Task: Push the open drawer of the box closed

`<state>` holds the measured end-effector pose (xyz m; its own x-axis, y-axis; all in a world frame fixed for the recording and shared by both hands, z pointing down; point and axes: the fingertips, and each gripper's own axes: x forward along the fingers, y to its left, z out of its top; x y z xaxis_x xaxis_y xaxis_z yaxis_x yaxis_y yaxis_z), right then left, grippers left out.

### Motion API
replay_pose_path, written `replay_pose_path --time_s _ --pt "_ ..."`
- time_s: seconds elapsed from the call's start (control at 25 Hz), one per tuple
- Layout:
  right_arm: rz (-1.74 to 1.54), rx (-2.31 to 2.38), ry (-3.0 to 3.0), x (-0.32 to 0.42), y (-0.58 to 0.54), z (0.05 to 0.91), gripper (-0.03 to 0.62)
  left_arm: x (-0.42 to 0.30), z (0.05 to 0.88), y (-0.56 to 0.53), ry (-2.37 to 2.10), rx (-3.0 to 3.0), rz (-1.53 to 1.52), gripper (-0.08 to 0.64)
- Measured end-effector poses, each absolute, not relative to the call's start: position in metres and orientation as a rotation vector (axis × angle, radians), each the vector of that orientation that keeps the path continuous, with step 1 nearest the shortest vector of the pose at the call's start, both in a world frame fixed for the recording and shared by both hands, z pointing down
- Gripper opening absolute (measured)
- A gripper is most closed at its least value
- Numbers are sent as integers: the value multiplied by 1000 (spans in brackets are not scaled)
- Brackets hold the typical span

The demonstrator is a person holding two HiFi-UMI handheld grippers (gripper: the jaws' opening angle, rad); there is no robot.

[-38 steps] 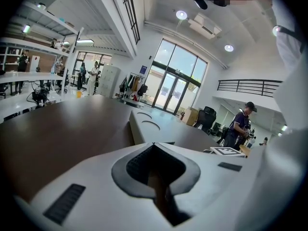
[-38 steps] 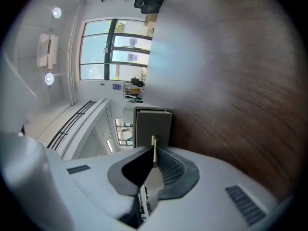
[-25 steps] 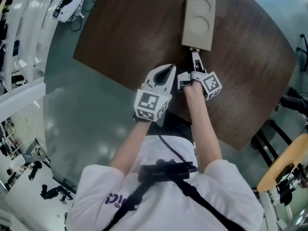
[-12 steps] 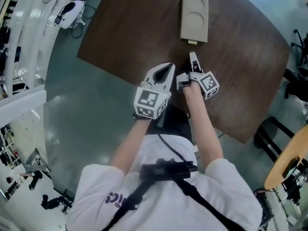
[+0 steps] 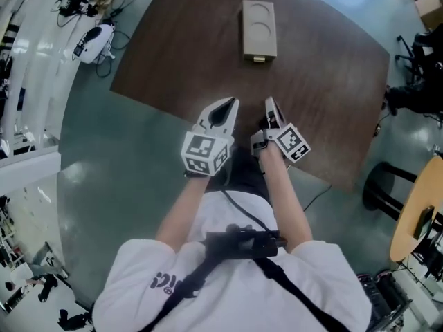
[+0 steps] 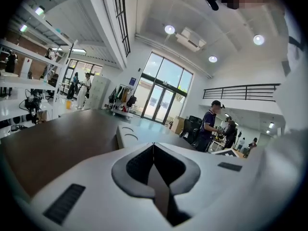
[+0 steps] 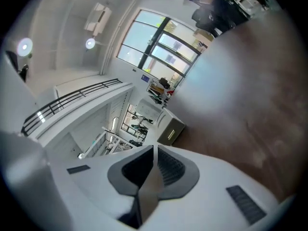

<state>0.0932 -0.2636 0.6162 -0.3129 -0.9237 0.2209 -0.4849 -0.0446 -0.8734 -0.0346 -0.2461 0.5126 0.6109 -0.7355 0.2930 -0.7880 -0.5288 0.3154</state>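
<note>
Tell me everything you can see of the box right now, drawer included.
The box is a tan, matte oblong block lying flat on the dark brown table, toward its far side. Its top has two shallow round recesses in a row. The drawer front on the near end looks flush with the body, with a small pale pull at its middle. Nothing touches the box or rests on it.

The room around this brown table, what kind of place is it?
Probably a big lab or workshop hall, not a home: white shelves loaded with gear, tall glass doors, and people standing farther back under a high ceiling.
</note>
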Motion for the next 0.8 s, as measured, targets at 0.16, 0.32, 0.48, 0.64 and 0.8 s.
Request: replay_pose_path --time_s 0.16,0.32,0.48,0.64,0.8 --pt "-1253 -1530 1833 100 -227 589 32 -37 483 -233 -1201 2477 116 9" --pt "-1061 -1664 2053 97 -204 560 32 -36 469 -219 -1176 2504 81 9" --pt "-539 -1808 2493 67 -187 501 32 -37 457 -197 -1170 2556 81 9" --pt "-317 -1786 2586 40 -176 457 32 -45 443 -186 -1234 2630 96 9" --pt "-289 -1742 2579 22 -166 432 5 -58 430 -178 -1296 2680 86 9"
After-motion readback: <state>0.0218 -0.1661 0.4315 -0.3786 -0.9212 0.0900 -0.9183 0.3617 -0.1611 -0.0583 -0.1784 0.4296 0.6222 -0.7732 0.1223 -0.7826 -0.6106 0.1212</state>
